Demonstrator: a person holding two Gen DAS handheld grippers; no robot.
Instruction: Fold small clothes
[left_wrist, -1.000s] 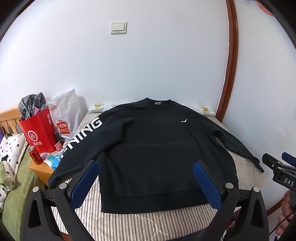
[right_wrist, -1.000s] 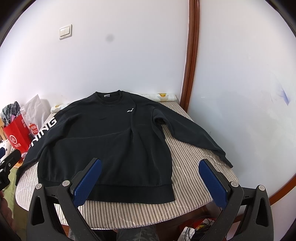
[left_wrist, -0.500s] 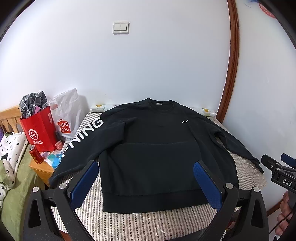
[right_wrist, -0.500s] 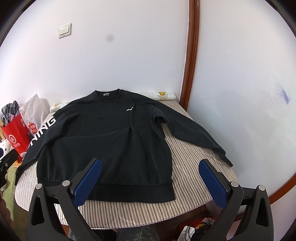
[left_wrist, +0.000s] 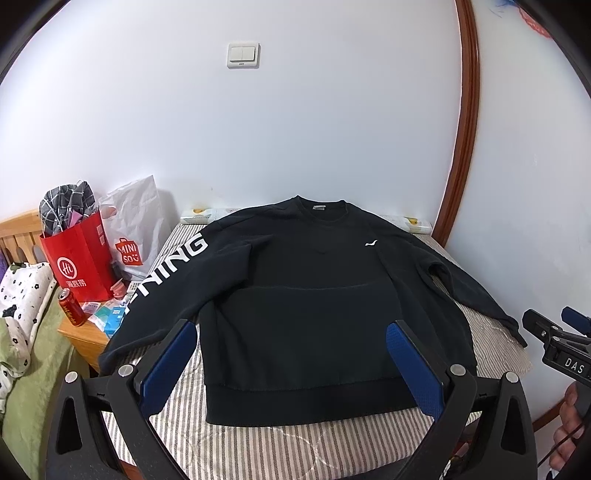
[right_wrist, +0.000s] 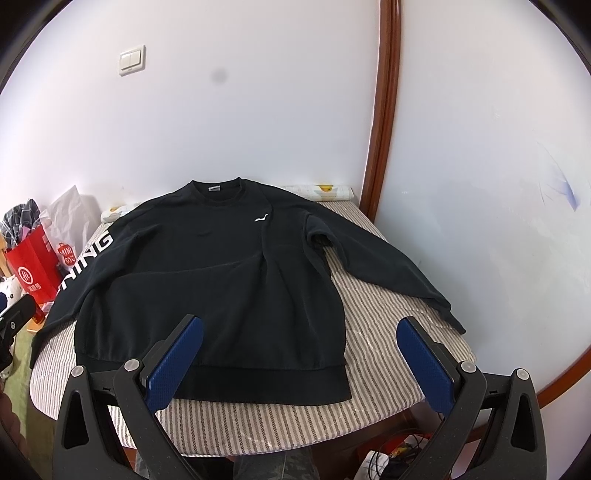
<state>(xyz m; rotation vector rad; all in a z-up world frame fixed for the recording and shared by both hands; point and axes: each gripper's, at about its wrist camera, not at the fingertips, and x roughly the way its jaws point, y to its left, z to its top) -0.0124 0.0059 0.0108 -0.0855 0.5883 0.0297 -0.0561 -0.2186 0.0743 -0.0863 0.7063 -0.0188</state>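
Note:
A black sweatshirt (left_wrist: 303, 295) (right_wrist: 214, 280) lies flat, front up, on a striped table (left_wrist: 295, 443) (right_wrist: 369, 354), collar toward the wall. White letters run down its left sleeve (left_wrist: 170, 266); its right sleeve (right_wrist: 388, 266) stretches toward the table's right edge. My left gripper (left_wrist: 291, 350) hovers open above the hem with nothing between its blue pads. My right gripper (right_wrist: 299, 350) is also open and empty, held above the hem's right corner. Part of the right gripper (left_wrist: 554, 347) shows at the right edge of the left wrist view.
A red paper bag (left_wrist: 79, 254), a white plastic bag (left_wrist: 136, 225) and a red can (left_wrist: 72, 306) crowd a wooden nightstand (left_wrist: 85, 332) left of the table. A white wall stands behind, a brown door frame (right_wrist: 384, 110) at right. Cables (right_wrist: 384, 458) lie on the floor.
Both views have drifted slightly, so the sweatshirt sits a little lower and nearer. Both grippers stay open; the sweatshirt has not moved.

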